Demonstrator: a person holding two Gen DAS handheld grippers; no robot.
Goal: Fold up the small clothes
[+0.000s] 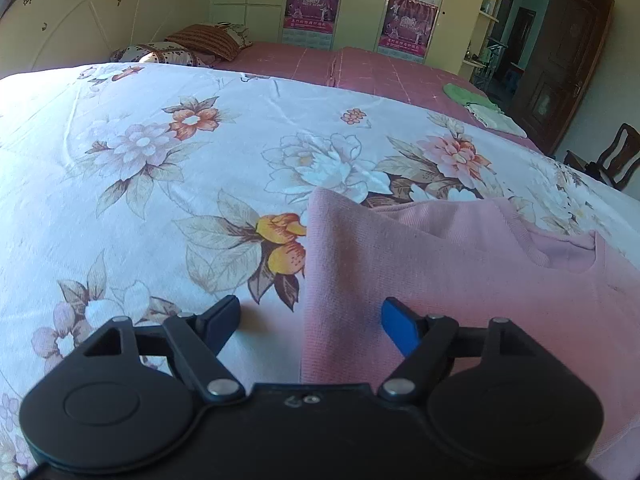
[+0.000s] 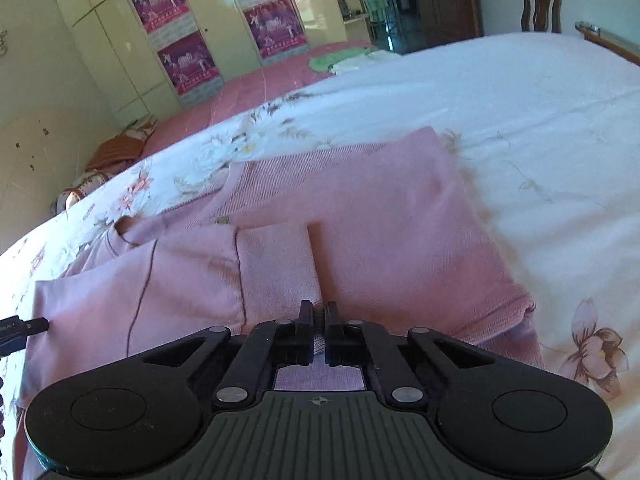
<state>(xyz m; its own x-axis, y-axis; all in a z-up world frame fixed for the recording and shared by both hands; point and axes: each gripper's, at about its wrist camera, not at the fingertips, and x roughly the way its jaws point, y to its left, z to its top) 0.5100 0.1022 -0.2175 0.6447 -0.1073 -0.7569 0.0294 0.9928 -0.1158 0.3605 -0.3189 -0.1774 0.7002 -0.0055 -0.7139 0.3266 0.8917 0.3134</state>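
Nearest the right wrist camera, the right gripper (image 2: 319,330) has its two black fingers (image 2: 306,328) drawn almost together, pinching a small fold of the pink knitted top (image 2: 380,220) between them. That garment lies flat on the floral-printed white bedspread (image 2: 540,128), partly folded, with a sleeve (image 2: 276,256) laid across its body and the neckline (image 2: 124,226) turned toward the left of this view. The black tip of the other tool (image 2: 24,328) shows at the left border, touching the pink cloth.

From the left wrist view, the left gripper (image 1: 310,320) is spread wide, grasping nothing; its blue-padded finger (image 1: 400,326) hangs over the pink knitted top (image 1: 460,280), while the dark one is above the bedspread (image 1: 160,160) just beside the garment's folded edge. Farther back, a rose-coloured sheet (image 1: 304,62) covers the rest of the bed, with a green cloth (image 1: 466,94) and a white cloth (image 1: 496,118) near its far right edge and patterned pillows (image 1: 192,46) by the cream headboard (image 1: 80,24).
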